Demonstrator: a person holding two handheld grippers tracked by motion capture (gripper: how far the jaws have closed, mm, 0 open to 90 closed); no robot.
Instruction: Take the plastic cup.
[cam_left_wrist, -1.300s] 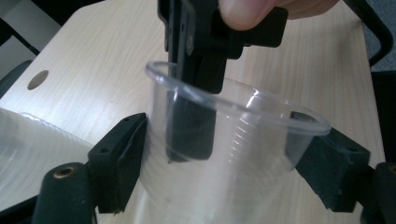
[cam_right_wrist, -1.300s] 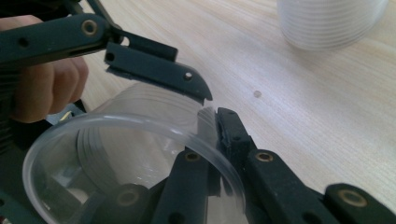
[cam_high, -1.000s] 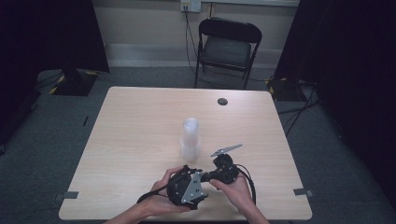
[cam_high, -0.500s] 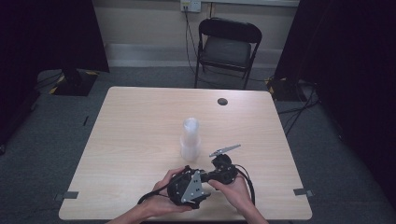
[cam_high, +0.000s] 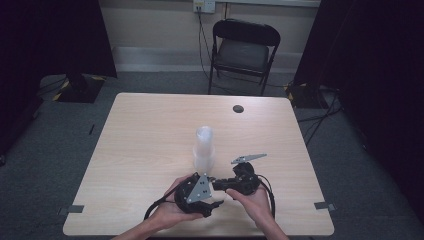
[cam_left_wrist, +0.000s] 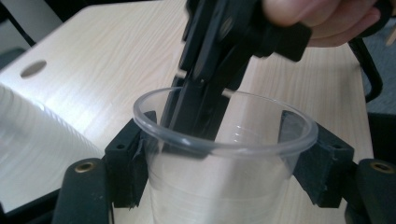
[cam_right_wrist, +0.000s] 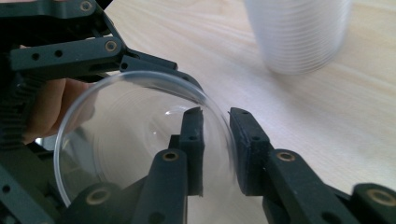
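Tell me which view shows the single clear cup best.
The left gripper view: the clear cup sits between that gripper's two pads, rim and wall sharp. The right gripper view shows its rim edge-on, one jaw inside, one outside. In the high view the hands and grippers mostly hide it.

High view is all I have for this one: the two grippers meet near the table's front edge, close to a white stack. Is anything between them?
Observer: Yes. A clear cup sits between the pads of the left gripper, which press on its wall just under the rim. Those jaws have just been closing.
Operator: And the right gripper?
Observer: The right gripper straddles the cup's rim, one jaw inside and one outside. The pads do not seem to press the wall, and its jaws have just been opening.
Operator: Is the stack being touched?
Observer: No. The stack of cups stands apart on the table, beyond both grippers.
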